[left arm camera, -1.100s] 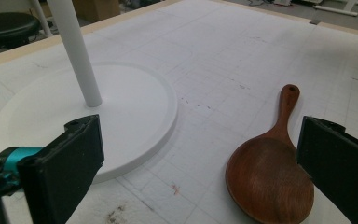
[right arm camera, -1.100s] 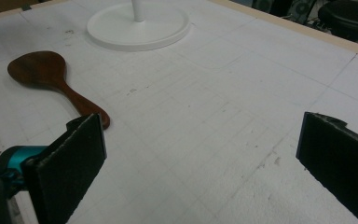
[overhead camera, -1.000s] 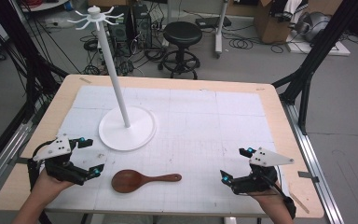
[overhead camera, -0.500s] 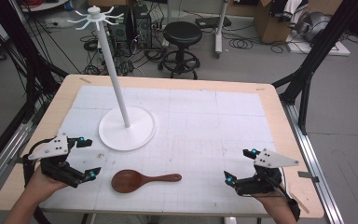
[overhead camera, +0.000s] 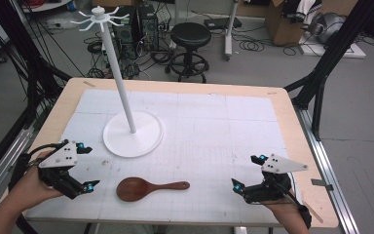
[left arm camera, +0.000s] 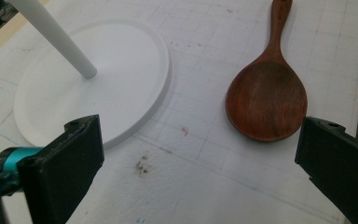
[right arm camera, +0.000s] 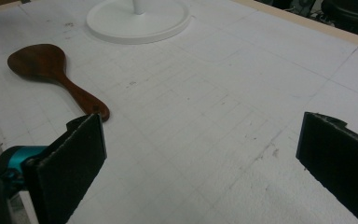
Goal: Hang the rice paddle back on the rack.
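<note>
A dark wooden spoon [overhead camera: 146, 187] lies flat near the table's front edge, bowl to the left and handle to the right. My left gripper [overhead camera: 88, 166] is open just left of the bowl, and the left gripper view shows the spoon [left arm camera: 266, 98] ahead of its wide-apart jaws, toward the right one. My right gripper [overhead camera: 247, 171] is open at the front right, well clear of the handle. In the right gripper view the spoon [right arm camera: 51, 70] lies at the far left. Nothing sits between either pair of jaws.
A white stand with a round base [overhead camera: 133, 134] and a tall pole topped by hooks [overhead camera: 100, 17] rises at the left middle of the white gridded mat [overhead camera: 214, 126]. The base [left arm camera: 88, 84] lies close ahead of my left gripper. A stool [overhead camera: 191, 36] and cables sit beyond the table.
Both grippers have drifted slightly outward, the left one leftward and the right one rightward. The spoon and stand have not moved.
</note>
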Available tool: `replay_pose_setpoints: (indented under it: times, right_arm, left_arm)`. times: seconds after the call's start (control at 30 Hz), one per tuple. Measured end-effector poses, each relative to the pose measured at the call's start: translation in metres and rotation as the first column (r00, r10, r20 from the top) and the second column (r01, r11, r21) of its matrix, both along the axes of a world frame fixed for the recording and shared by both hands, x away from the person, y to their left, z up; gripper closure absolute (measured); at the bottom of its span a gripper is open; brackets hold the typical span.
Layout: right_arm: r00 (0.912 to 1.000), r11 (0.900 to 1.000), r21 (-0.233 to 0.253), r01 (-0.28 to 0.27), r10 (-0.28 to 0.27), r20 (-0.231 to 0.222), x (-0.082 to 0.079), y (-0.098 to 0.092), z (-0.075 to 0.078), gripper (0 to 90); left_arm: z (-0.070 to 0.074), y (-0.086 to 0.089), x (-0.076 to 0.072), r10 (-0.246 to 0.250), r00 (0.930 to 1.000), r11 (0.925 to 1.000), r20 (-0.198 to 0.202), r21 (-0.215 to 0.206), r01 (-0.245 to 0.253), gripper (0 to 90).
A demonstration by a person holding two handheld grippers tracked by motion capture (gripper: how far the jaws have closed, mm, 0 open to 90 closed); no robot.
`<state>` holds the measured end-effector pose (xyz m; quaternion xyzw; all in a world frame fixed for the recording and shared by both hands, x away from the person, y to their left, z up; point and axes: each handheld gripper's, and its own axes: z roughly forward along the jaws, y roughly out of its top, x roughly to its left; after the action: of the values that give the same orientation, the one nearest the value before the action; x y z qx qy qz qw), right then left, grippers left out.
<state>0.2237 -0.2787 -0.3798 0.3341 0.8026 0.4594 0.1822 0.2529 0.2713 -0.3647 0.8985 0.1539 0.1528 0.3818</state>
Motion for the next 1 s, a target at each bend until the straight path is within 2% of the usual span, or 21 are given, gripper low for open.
replay_pose_setpoints:
  times: [0.03,0.07,0.23,0.27,0.3,0.4,0.43,0.47,0.57,0.63,0.73,0.77,1.0]
  right_arm:
    - [1.0,1.0,0.003,0.002,-0.002,-0.001,0.0,-0.001,0.0,0.5]
    - [1.0,1.0,0.003,0.002,-0.002,-0.001,0.0,-0.001,0.0,0.5]
    - [1.0,1.0,0.003,0.0,0.0,-0.004,0.0,-0.002,0.0,0.5]
    - [1.0,1.0,0.003,0.0,0.0,-0.004,0.0,-0.002,0.0,0.5]
    - [1.0,1.0,0.001,0.002,-0.002,-0.006,0.001,-0.002,0.0,0.5]
    - [0.9999,1.0,-0.005,0.002,-0.002,-0.013,0.001,-0.002,0.0,0.5]
    - [1.0,1.0,-0.008,-0.003,0.003,-0.008,0.001,-0.001,0.0,0.5]
    - [1.0,1.0,-0.008,-0.003,0.003,-0.008,0.001,-0.001,0.0,0.5]
    - [1.0,1.0,-0.011,-0.006,0.006,-0.007,0.001,-0.001,0.0,0.5]
    - [0.9999,1.0,-0.01,-0.007,0.007,-0.01,0.001,-0.001,0.0,0.5]
    - [0.9999,1.0,-0.009,-0.007,0.007,-0.011,0.001,-0.001,0.0,0.5]
    - [0.9999,1.0,-0.008,-0.007,0.007,-0.012,0.001,-0.001,0.0,0.5]
    - [0.9999,1.0,-0.017,-0.01,0.01,-0.009,0.0,0.001,0.0,0.5]
  left_arm:
    - [0.001,0.0,0.001,-0.008,0.9999,0.9994,-0.007,0.033,0.009,1.7]
    - [0.001,0.0,0.001,-0.008,0.9999,0.9994,-0.007,0.033,0.009,1.7]
    - [0.005,0.003,0.002,-0.027,0.9992,0.9945,-0.031,0.1,0.03,1.7]
    - [0.005,0.003,0.002,-0.027,0.9992,0.9945,-0.031,0.1,0.03,1.7]
    - [0.006,0.004,0.001,-0.046,0.9983,0.9922,-0.036,0.114,0.05,1.7]
    - [0.007,0.005,-0.001,-0.063,0.9976,0.9883,-0.027,0.138,0.066,1.7]
    - [0.006,0.007,-0.001,-0.073,0.9958,0.9866,-0.056,0.142,0.08,1.8]
    - [0.006,0.007,-0.001,-0.073,0.9958,0.9866,-0.056,0.142,0.08,1.8]
    - [0.005,0.008,-0.002,-0.096,0.9896,0.9814,-0.107,0.156,0.112,1.8]
    - [0.005,0.009,-0.001,-0.093,0.9883,0.9821,-0.121,0.152,0.111,1.8]
    - [0.006,0.009,0.0,-0.093,0.9879,0.9848,-0.124,0.135,0.11,1.8]
    - [0.007,0.007,-0.001,-0.104,0.9869,0.9861,-0.124,0.116,0.118,1.8]
    - [0.002,-0.003,0.003,-0.112,0.9832,0.9826,-0.144,0.131,0.131,1.8]
